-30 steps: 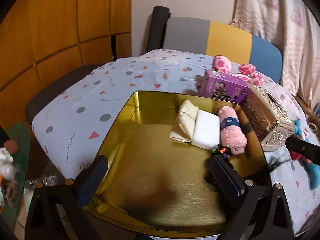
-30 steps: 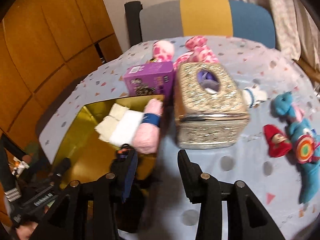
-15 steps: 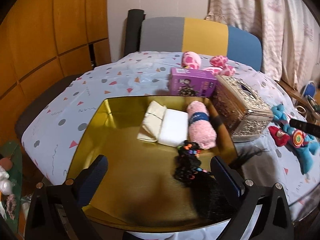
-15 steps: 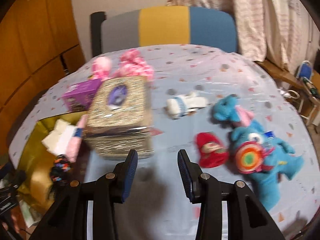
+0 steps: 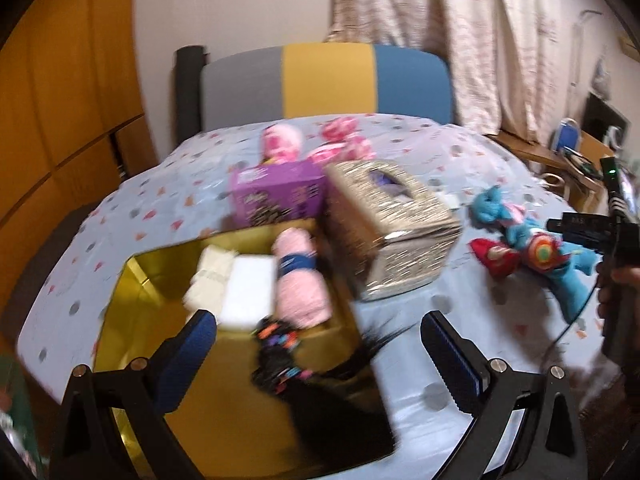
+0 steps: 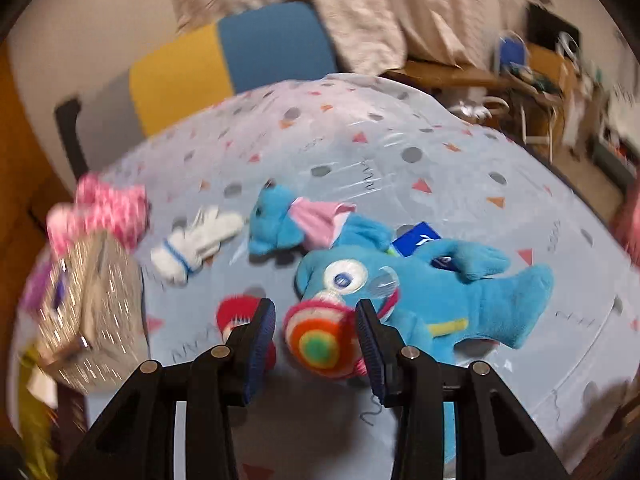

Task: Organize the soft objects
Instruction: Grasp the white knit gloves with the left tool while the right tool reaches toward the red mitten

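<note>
Blue plush toy [image 6: 432, 300] flat on tablecloth [image 6: 360, 140], long axis L-R (head left).

Towels [image 5: 280, 276] lie in the tray [image 5: 140, 280]; tissue box [image 5: 390, 232] right of it; plush toys [image 6: 400, 292] further right.

Ahead of the right tool [image 6: 315, 338], the big blue plush [image 6: 432, 300] and its striped disc blocked the path; a red toy [image 6: 234, 312] lay to its left, beside the glittery tissue box [image 6: 92, 312]. Beyond the plush, bare tabletop [image 6: 380, 152] lay open. Ahead of the left tool [image 5: 318, 354], a black tassel [image 5: 320, 376] covered the gold tray [image 5: 136, 308] edge.
</note>
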Demonstrator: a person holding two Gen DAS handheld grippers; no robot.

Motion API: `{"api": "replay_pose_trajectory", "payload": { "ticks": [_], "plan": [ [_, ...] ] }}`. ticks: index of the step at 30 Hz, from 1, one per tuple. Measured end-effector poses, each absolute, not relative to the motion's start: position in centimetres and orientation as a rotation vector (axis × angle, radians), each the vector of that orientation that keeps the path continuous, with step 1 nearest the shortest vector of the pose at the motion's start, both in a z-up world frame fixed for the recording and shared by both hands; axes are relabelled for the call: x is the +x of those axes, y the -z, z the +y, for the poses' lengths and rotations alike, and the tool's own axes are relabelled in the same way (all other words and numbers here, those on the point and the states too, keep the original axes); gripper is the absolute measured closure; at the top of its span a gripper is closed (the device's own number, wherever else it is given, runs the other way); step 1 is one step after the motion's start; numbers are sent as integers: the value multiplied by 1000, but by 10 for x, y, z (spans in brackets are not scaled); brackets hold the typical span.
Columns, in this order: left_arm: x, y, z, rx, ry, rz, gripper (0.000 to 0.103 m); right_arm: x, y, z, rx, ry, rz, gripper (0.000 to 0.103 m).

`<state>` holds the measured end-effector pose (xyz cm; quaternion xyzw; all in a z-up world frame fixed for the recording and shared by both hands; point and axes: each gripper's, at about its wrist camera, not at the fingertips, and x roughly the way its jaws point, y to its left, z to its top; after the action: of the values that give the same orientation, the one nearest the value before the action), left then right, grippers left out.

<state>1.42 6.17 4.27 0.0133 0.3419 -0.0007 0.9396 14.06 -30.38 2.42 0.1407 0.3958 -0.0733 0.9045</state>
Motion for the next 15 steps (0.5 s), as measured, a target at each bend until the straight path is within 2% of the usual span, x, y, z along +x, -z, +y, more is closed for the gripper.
{"api": "replay_pose_trajectory", "payload": {
  "ticks": [10, 15],
  "plan": [
    [82, -89, -32, 171, 245, 670, 1, 135, -24, -333, 478, 150, 817, 61],
    [137, -88, -80, 248, 290, 733, 3, 130, -26, -343, 552, 133, 799, 61]
  ]
}}
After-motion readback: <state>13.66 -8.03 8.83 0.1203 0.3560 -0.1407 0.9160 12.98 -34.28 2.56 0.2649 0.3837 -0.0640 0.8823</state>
